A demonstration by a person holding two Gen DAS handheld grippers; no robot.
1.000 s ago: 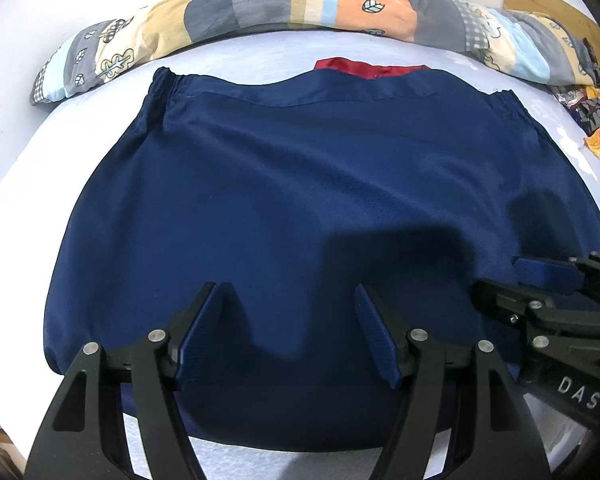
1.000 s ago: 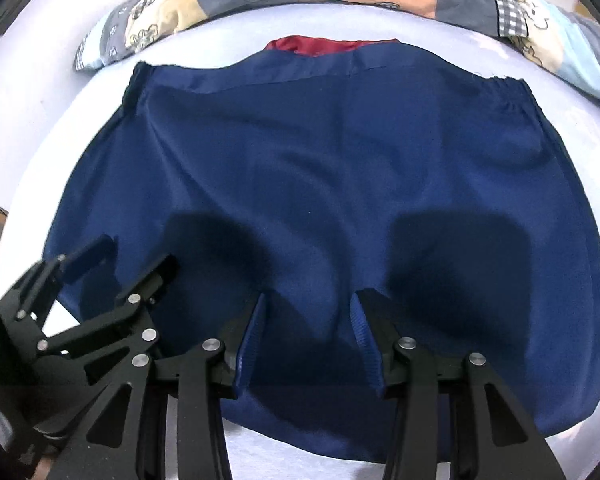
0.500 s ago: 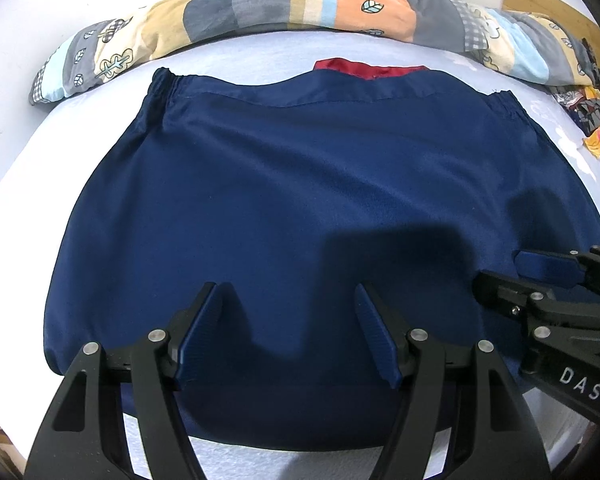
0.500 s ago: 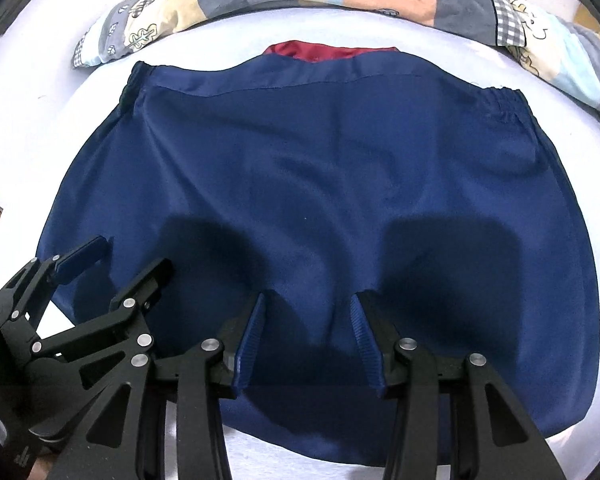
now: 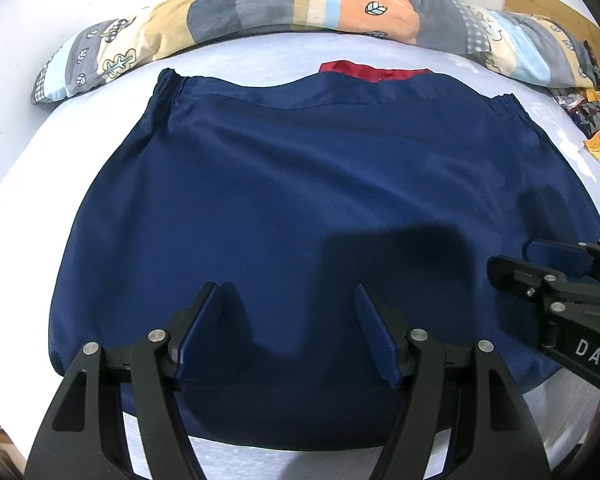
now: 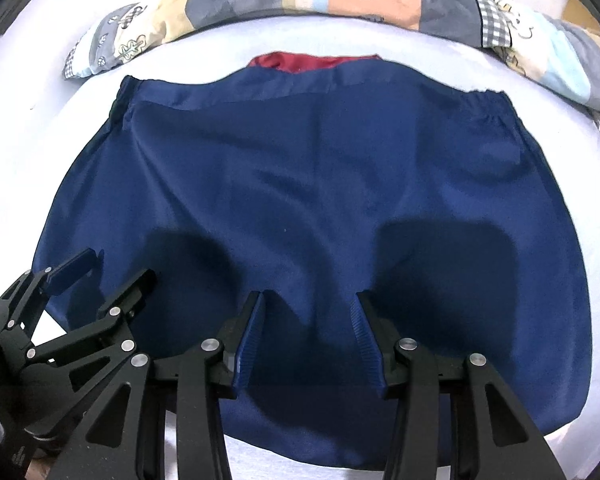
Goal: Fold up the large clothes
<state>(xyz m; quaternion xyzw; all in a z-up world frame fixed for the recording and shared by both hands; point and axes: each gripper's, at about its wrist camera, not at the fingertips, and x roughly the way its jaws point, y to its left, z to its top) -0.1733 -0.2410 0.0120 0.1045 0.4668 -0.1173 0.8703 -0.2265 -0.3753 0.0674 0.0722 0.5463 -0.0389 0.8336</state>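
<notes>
Pale bed sheet (image 5: 260, 56), spread flat. Directly on it: navy garment (image 5: 300, 184) laid out mid-sheet; patchwork quilt roll (image 5: 284, 8) along far edge; crumpled patterned cloth (image 5: 596, 120) at right.

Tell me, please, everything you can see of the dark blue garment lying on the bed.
The dark blue garment is smooth, slightly shiny cloth, spread flat on the pale sheet. Its far edge is a stitched band, gathered at both corners, with a strip of red lining showing behind it. The near edge curves. Both open grippers' shadows fall on it; neither grips it.
</notes>
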